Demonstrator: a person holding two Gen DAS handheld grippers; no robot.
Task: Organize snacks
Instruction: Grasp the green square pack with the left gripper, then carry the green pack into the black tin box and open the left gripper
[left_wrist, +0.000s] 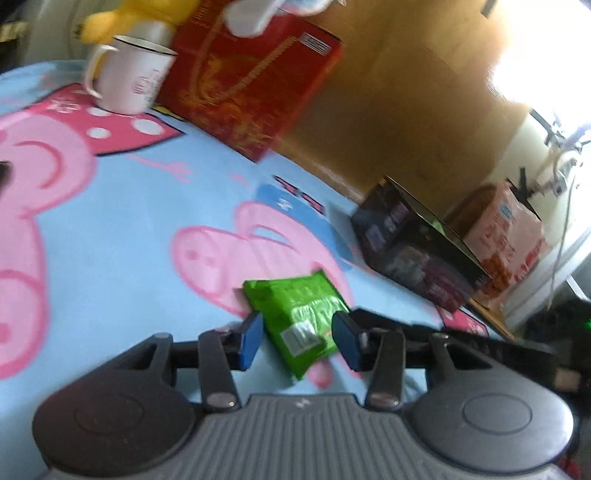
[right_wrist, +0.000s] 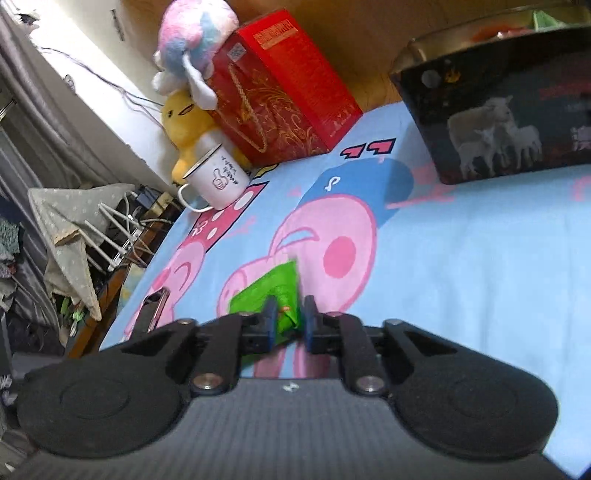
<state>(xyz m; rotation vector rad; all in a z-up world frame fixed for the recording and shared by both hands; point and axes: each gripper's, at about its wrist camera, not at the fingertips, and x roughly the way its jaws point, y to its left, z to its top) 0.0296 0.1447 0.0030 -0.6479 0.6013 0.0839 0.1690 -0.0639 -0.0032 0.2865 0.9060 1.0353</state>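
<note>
The right claw (right_wrist: 290, 325) is clamped on the near edge of a green snack packet (right_wrist: 271, 295), which juts toward 11 o'clock over the pig-print sheet (right_wrist: 480, 277). The left claw (left_wrist: 298, 341) stands apart, its blue pads (left_wrist: 250, 341) flanking the same packet (left_wrist: 301, 317). A dark open box (right_wrist: 495, 122) sits at 1 o'clock.

We see a bed spread with a light blue cartoon-pig sheet (right_wrist: 480, 280) — on it stand a white enamel mug (right_wrist: 218, 179) and, just beside it, a red gift box (right_wrist: 288, 96). A black box printed with sheep (right_wrist: 498, 118) sits farther along the far edge — a green snack packet (left_wrist: 299, 314) is out on the sheet's middle.
</note>
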